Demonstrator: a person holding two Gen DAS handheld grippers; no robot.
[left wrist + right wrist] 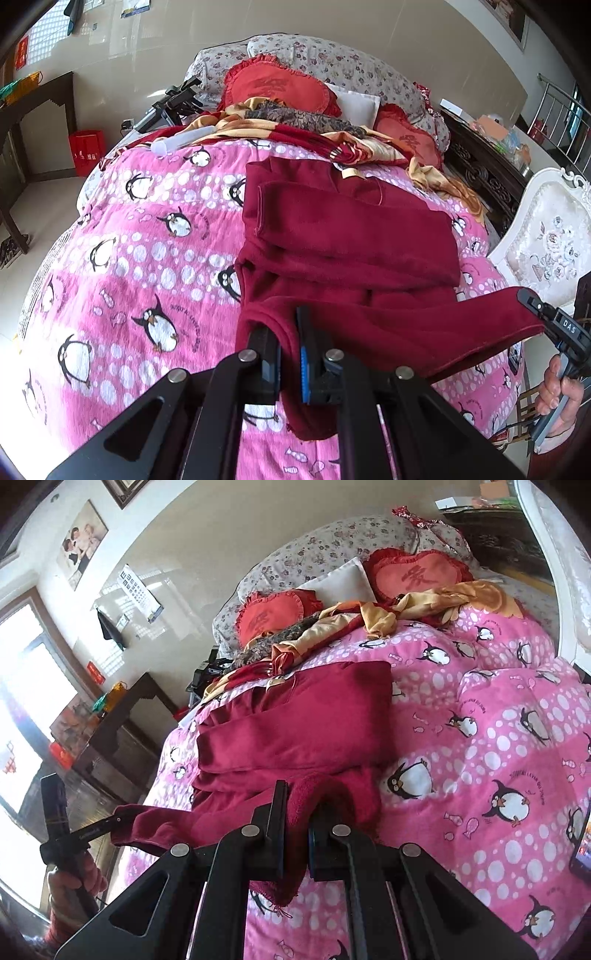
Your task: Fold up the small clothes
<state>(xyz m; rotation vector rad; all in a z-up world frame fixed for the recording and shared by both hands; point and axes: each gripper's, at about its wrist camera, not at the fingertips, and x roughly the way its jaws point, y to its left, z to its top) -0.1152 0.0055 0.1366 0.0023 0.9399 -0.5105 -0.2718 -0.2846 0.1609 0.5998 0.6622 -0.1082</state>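
Note:
A dark red fleece garment (351,236) lies on the pink penguin blanket (147,258), its sleeves folded across the body. Its near hem hangs in the air, stretched between both grippers. My left gripper (282,328) is shut on the left corner of the hem, and cloth droops below its fingers. At the right edge of the left wrist view, my right gripper (532,301) pinches the other corner, with a hand (557,384) on its handle. In the right wrist view my right gripper (297,805) is shut on the garment (295,723), and the left gripper (122,818) clamps the far corner.
Red heart cushions (280,86), floral pillows (332,59) and a crumpled yellow and red quilt (295,129) fill the head of the bed. A white tube (181,142) lies on the blanket. A white upholstered chair (546,236) stands at the bed's right. A phone (581,849) rests on the blanket.

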